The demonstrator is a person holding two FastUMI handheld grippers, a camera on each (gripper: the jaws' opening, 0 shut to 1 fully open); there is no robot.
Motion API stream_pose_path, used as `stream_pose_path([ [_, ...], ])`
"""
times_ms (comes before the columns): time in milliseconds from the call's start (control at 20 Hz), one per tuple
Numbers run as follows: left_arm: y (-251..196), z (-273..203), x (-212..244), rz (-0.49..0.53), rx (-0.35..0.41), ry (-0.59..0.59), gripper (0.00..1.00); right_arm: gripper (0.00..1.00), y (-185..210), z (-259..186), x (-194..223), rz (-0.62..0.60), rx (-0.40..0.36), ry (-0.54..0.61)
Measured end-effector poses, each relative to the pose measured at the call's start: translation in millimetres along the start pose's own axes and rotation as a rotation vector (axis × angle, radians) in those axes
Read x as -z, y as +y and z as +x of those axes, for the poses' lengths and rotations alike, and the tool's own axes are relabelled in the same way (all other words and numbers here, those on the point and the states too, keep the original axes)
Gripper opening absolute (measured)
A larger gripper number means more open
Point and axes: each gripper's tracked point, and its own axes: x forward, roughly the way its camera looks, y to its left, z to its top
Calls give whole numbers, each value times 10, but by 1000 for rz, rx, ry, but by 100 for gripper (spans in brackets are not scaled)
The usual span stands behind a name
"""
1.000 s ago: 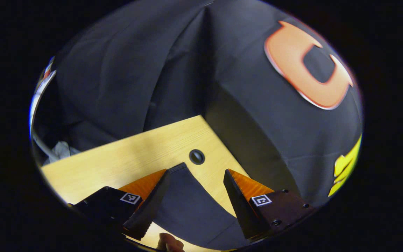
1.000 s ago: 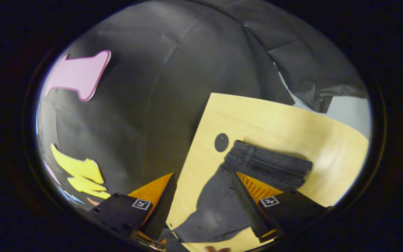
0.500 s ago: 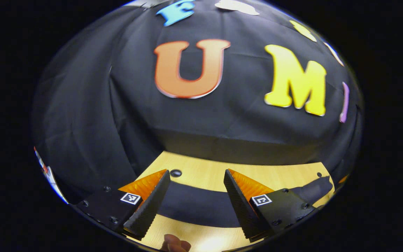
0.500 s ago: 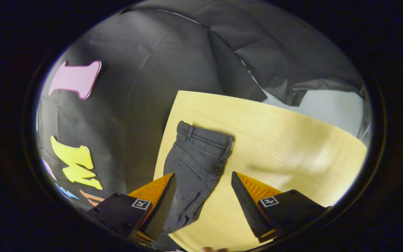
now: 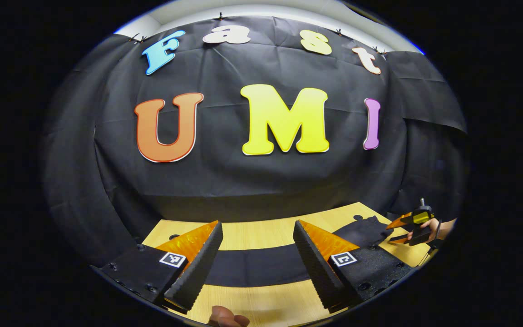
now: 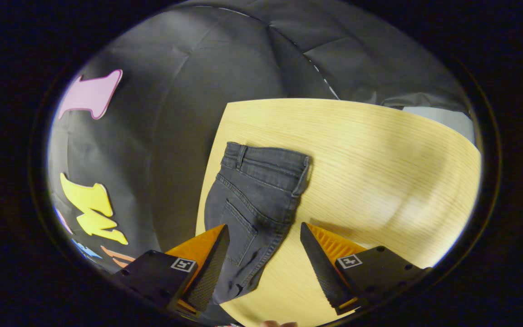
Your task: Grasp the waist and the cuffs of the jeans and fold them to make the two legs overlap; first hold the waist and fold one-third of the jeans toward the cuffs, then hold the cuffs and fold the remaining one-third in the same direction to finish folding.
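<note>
Dark grey jeans [image 6: 257, 190] lie flat on the light wood table [image 6: 379, 150], waistband [image 6: 266, 159] farthest from me and a back pocket facing up. My right gripper [image 6: 263, 225] hovers open over the seat of the jeans, one finger on each side of the cloth, holding nothing. In the left gripper view the jeans [image 5: 252, 265] run as a dark band across the table [image 5: 261, 234]. My left gripper [image 5: 257, 223] is open above that band, its fingers empty. The right gripper [image 5: 402, 231] appears far right, held by a hand [image 5: 431, 227] near the waist end.
The black cloth wall [image 5: 261, 181] stands close behind the table's far edge. A small round hole [image 5: 174, 236] sits in the tabletop near its left corner. Bare wood spreads to the right of the jeans in the right gripper view. A fingertip [image 5: 225, 318] shows at the bottom edge.
The left gripper has swung from the table's left corner to face the back wall squarely. The right gripper has drawn back from the waistband, so more of the jeans shows. Both stayed open.
</note>
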Motion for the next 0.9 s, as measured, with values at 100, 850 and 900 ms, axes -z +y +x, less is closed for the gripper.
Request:
stream_pose_path([
  [100, -97, -102, 27, 49, -7, -6, 100, 89, -48, 141, 30, -7, 28, 2],
  [850, 140, -367, 43, 22, -77, 24, 100, 5, -107, 412, -51, 71, 66, -120],
  [900, 143, -378, 49, 21, -77, 24, 100, 5, -93, 387, -57, 50, 73, -127],
])
